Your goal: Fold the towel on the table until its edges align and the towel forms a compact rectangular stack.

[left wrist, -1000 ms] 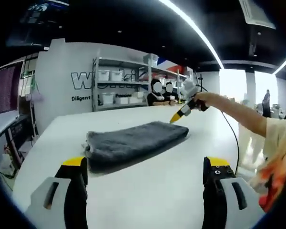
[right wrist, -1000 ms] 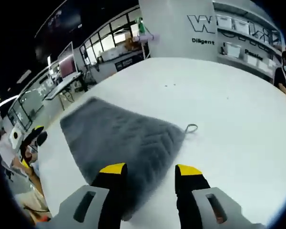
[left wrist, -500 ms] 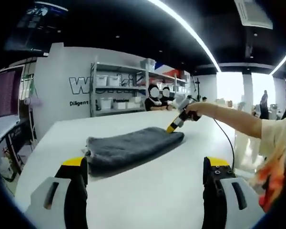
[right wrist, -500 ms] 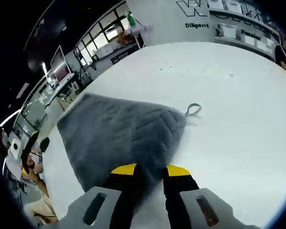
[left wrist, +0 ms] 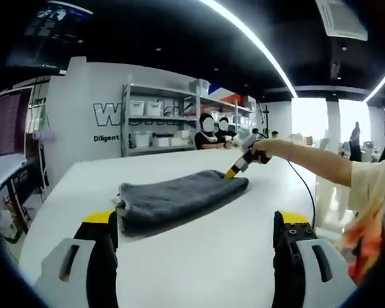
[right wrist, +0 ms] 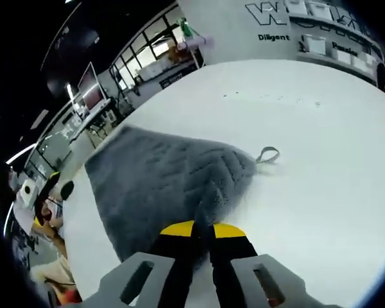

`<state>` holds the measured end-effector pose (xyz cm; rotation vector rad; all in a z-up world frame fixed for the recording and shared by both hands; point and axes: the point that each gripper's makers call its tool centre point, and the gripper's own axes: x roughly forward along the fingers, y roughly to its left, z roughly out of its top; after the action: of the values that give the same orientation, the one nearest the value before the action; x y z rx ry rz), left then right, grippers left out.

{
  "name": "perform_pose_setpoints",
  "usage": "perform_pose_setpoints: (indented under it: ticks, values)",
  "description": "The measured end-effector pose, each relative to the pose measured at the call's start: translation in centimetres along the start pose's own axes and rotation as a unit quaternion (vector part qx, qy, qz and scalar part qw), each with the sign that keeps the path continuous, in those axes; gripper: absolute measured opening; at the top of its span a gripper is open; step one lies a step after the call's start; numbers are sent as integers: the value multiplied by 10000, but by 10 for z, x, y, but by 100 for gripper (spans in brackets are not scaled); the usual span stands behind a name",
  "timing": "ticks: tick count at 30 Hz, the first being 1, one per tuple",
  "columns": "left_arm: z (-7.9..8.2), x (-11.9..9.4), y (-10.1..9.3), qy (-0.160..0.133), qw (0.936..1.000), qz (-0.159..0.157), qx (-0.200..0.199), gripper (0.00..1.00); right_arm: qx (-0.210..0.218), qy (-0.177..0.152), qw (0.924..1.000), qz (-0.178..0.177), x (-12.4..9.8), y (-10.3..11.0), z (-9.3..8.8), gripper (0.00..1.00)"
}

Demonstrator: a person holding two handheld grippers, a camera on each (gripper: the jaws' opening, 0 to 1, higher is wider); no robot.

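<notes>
White table (left wrist: pixel 199 256) carries the folded grey towel (right wrist: pixel 160 186) at its middle, the right gripper (right wrist: pixel 202 229) is pinched closed on a near edge, the left gripper (left wrist: pixel 196 221) waits wide open and empty, so a thin pinch may slip and undo the layers when lifted.

White table (left wrist: pixel 199 256) bare ahead of the left gripper (left wrist: pixel 196 224); only obstruction the folded grey towel (left wrist: pixel 179 196) at 12 o'clock, pinched at 1 o'clock by the right gripper (left wrist: pixel 234 169); tabletop beyond at 2 o'clock open.
</notes>
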<state>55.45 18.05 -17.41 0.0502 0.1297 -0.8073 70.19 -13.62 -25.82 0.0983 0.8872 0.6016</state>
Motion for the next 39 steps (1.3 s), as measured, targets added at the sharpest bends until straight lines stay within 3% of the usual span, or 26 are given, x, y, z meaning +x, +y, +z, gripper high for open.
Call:
perform_pose_setpoints:
  ticks: [11, 16, 21, 22, 25, 31, 35, 39]
  values:
    - [4, -3, -1, -69, 10000, -62, -12, 99, -264, 304, 9986, -355, -19, -17, -11, 4]
    - [4, -3, -3, -64, 9999, -76, 13, 99, -602, 738, 9899, -1046, -43, -42, -23, 4]
    - [1, 0, -4, -15, 9999, -101, 3, 99, -697, 867, 9824, -1502, -63, -55, -34, 4]
    - [1, 0, -4, -9, 9999, -105, 6, 99, -686, 907, 9798, -1647, -67, -59, -37, 4]
    - [1, 1, -5, 1, 9999, -112, 10, 99, -1027, 1185, 9626, -2211, -83, -73, -43, 4]
    - [0, 2, -7, 1, 9999, -122, 6, 99, -1314, 1289, 9488, -2566, -94, -75, -41, 4]
    - [0, 2, -6, -2, 9999, -118, 6, 99, -1789, 1523, 9288, -2868, -99, -70, -34, 4]
    - [0, 2, -9, -18, 9998, -187, -21, 99, -2286, 1774, 9036, -3159, -103, -57, -21, 4]
